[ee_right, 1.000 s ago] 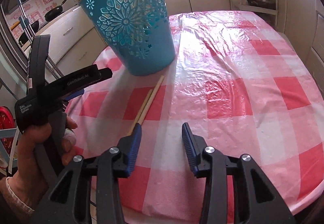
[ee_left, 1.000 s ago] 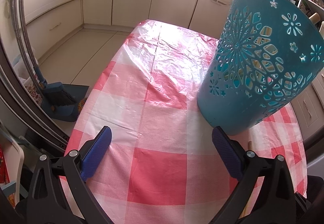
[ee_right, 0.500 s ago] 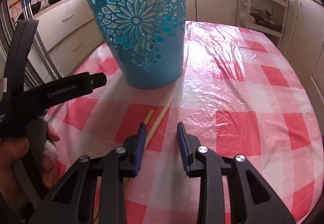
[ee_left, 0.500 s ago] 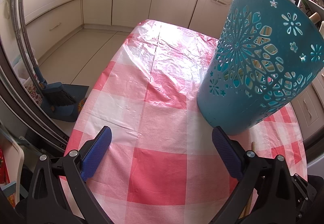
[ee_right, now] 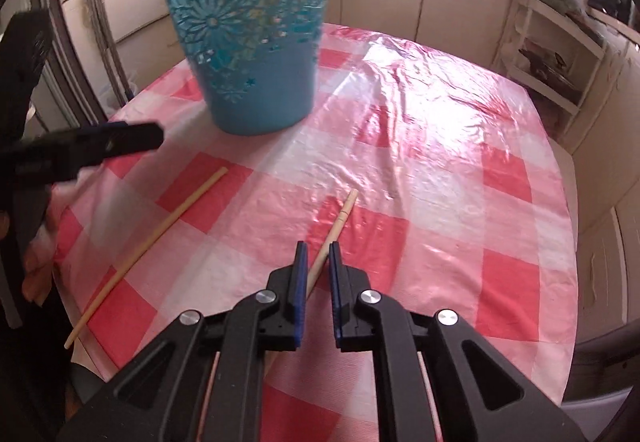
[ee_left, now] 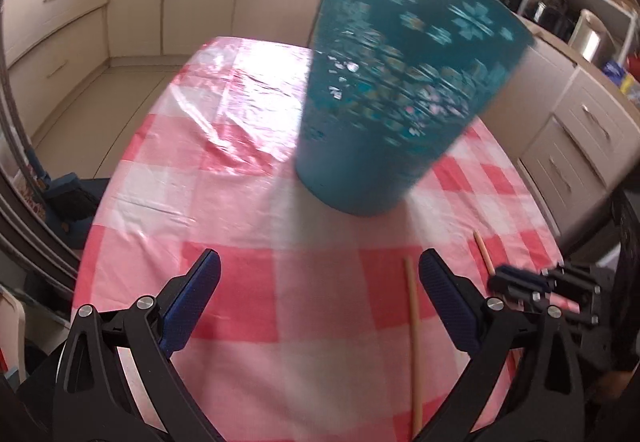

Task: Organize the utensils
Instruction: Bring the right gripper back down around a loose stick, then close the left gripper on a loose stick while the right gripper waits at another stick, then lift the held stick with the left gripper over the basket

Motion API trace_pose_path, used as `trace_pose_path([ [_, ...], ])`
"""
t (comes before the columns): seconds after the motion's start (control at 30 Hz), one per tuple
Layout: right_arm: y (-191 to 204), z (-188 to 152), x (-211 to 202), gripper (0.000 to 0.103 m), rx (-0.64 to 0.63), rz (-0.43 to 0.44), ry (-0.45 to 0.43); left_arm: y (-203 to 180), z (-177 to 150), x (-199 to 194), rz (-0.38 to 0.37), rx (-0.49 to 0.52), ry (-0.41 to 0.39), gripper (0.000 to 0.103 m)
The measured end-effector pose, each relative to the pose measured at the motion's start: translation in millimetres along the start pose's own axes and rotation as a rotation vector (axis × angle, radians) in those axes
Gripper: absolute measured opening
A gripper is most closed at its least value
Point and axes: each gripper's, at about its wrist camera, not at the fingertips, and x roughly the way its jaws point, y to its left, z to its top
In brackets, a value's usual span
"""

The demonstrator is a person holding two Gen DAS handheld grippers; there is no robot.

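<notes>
A teal cut-out basket (ee_right: 248,30) stands upright on the pink checked table; it also shows in the left wrist view (ee_left: 400,94), blurred. My right gripper (ee_right: 318,262) is shut on a wooden chopstick (ee_right: 340,218), held just above the cloth. It shows from the side in the left wrist view (ee_left: 520,278). A second chopstick (ee_right: 148,246) lies on the table to the left, near the edge; it also shows in the left wrist view (ee_left: 414,342). My left gripper (ee_left: 316,286) is open and empty, in front of the basket.
The table (ee_right: 440,162) has a shiny plastic cover with creases. Cream cabinets (ee_left: 160,2) surround it. A white shelf unit (ee_right: 560,54) stands at the right. A blue dustpan and brush (ee_left: 68,202) sit on the floor at the left.
My right gripper has closed on one chopstick and pulled it away from the other. My left gripper has drawn back from the basket, still open.
</notes>
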Motion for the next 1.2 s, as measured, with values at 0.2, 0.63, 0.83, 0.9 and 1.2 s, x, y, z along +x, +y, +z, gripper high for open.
trace_pose_path([
  [0.2,-13,-2,0,0.013,0.103,0.064,-0.027,-32,-8,11,0.050,0.082,0.079,0.085],
  [0.63,-24,-2,-1,0.036,0.168,0.085,-0.053,-74,-16,16,0.120,0.234,0.091,0.005],
  [0.83,-11,7,4,0.023,0.076,0.044,-0.021,-53,-7,16,0.161,0.158,0.064,0.005],
  [0.9,0,12,7,0.011,0.004,0.049,0.001,-42,-3,16,0.183,0.128,0.056,0.005],
  [1.2,11,22,20,0.011,-0.083,0.091,0.010,-27,1,21,0.211,0.104,0.056,0.005],
])
